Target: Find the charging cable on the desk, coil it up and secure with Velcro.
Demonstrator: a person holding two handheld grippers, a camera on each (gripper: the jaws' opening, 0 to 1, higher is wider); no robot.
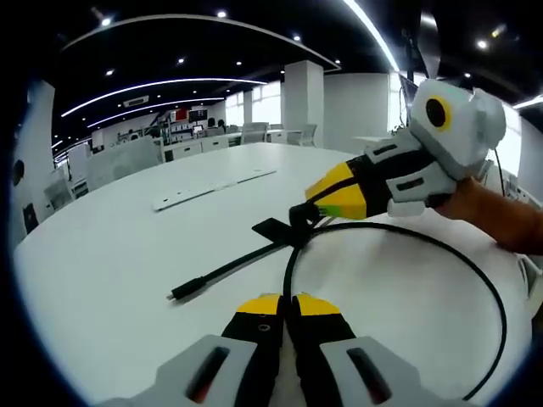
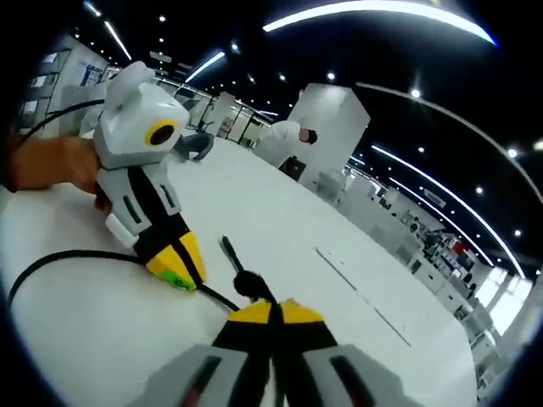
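Note:
A black charging cable (image 1: 399, 233) lies on the white table (image 1: 102, 254), bent into one wide loop on the right. Its plug end (image 1: 182, 292) points left. A black Velcro strap (image 1: 273, 227) sits where the loop crosses. My left gripper (image 1: 289, 303) is shut, and the cable runs down between its yellow tips. My right gripper (image 1: 312, 209) comes in from the right, shut on the cable at the strap. In the right gripper view my right gripper (image 2: 271, 312) is shut just behind the strap (image 2: 249, 284), and the left gripper (image 2: 180, 270) pinches the cable (image 2: 59, 257) to its left.
A long white strip (image 1: 212, 188) lies flat further back on the table. A hand (image 1: 496, 214) holds the right gripper. Desks and chairs (image 1: 254, 131) stand beyond the table, along with a white pillar (image 1: 303, 102). A person in white (image 2: 284, 140) is far off.

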